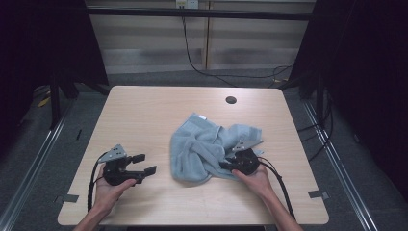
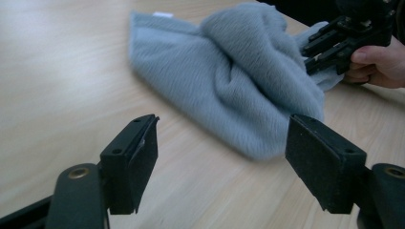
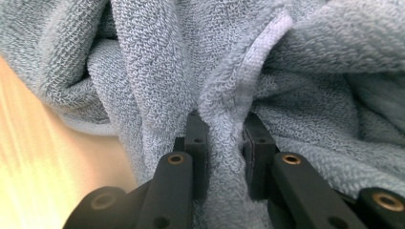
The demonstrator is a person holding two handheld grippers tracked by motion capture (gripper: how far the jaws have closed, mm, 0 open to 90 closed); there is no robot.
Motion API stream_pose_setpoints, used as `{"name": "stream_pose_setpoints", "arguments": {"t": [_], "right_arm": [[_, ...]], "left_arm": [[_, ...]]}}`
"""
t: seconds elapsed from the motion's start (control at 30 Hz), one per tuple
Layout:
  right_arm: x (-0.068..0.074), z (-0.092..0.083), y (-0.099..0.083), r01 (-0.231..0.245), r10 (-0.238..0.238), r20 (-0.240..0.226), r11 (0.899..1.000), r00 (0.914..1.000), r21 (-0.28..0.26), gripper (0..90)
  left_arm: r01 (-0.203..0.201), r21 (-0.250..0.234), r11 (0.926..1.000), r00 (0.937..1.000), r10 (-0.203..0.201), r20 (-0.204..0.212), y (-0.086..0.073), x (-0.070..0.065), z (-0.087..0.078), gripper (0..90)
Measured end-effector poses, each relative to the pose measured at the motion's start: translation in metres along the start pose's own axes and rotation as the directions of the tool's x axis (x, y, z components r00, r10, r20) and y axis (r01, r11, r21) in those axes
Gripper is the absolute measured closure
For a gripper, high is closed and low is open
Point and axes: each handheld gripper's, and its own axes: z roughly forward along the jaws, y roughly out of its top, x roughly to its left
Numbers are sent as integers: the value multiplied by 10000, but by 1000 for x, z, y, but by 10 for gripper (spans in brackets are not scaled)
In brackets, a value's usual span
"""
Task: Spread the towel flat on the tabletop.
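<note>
Towel [image 1: 207,144] lies crumpled, unfolded; right gripper [image 3: 224,143] fingers clamp a fold, left gripper [image 2: 219,157] fingers apart, idle.

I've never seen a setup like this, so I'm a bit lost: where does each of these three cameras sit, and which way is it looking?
High view: above the person's side, looking forward and down on the table; both forearms show, the left gripper and the right gripper.
Left gripper view: on the left gripper, looking between its open jaws toward the grey towel.
Right gripper view: on the right gripper, jaws pinching a fold.
Shared: all three show the towel.
</note>
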Motion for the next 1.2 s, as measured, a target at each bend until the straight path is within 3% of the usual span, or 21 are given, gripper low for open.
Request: {"name": "stream_pose_setpoints", "arguments": {"t": [0.1, 0.2, 0.3, 0.37, 0.47, 0.5, 0.57, 0.6, 0.67, 0.77, 0.83, 0.9, 0.97, 1.1, 1.2], "right_arm": [[10, 1, -1, 157, -156, -228, 9999, 9996, 8, 767], [21, 1, -4, 277, -276, -500, 9996, 9984, 12, 768], [33, -1, -7, 516, -504, -805, 9986, 9955, 127, 768], [39, -3, -9, 683, -658, -1012, 9974, 9927, 220, 768], [42, -5, -13, 579, -567, -1090, 9983, 9924, 72, 767], [42, -5, -13, 531, -522, -1091, 9986, 9927, 53, 766], [42, -5, -12, 569, -553, -1074, 9983, 9927, 115, 761], [42, -4, -12, 603, -588, -1033, 9981, 9929, 112, 759], [42, -5, -11, 609, -596, -903, 9981, 9941, 119, 746], [42, -5, -10, 532, -517, -874, 9985, 9948, 153, 737], [43, -5, -9, 488, -472, -849, 9987, 9953, 167, 727], [45, -5, -8, 469, -455, -828, 9988, 9955, 150, 700], [48, -6, -7, 440, -423, -950, 9989, 9946, 159, 675], [56, -19, -3, 512, -515, -1094, 9987, 9927, -59, 573], [54, -38, 0, 163, -225, -999, 9979, 9947, -627, 527]], "left_arm": [[-40, 23, 10000, 9999, 39, 136, 8, 1, 14, 352], [241, 180, 9995, 9994, -245, 240, 11, 8, 28, 436], [154, 643, 9978, 9998, -163, 136, 9, 15, 41, 464], [170, 832, 9964, 9990, -203, 387, 6, 16, 49, 446], [-132, 1363, 9906, 9972, 29, 753, 1, 10, 60, 384], [-195, 1628, 9865, 9975, 81, 705, -1, 7, 63, 397], [-71, 1979, 9802, 9989, -21, 463, -5, 6, 66, 516], [-168, 1991, 9798, 9991, 89, 406, -6, 7, 64, 595], [-72, 2107, 9775, 9981, -57, 608, -8, 9, 57, 670], [-84, 2231, 9748, 9950, -142, 993, -19, 5, 41, 704], [-105, 2346, 9720, 9945, -143, 1036, -25, -4, 30, 718], [-211, 2437, 9696, 9935, -69, 1135, -30, -12, 20, 724], [-84, 2481, 9687, 9913, -245, 1290, -35, -17, 10, 726], [-60, 2309, 9730, 9893, -279, 1435, -40, -22, -7, 698], [183, 2005, 9795, 9910, -444, 1266, -36, -16, -11, 615]]}}
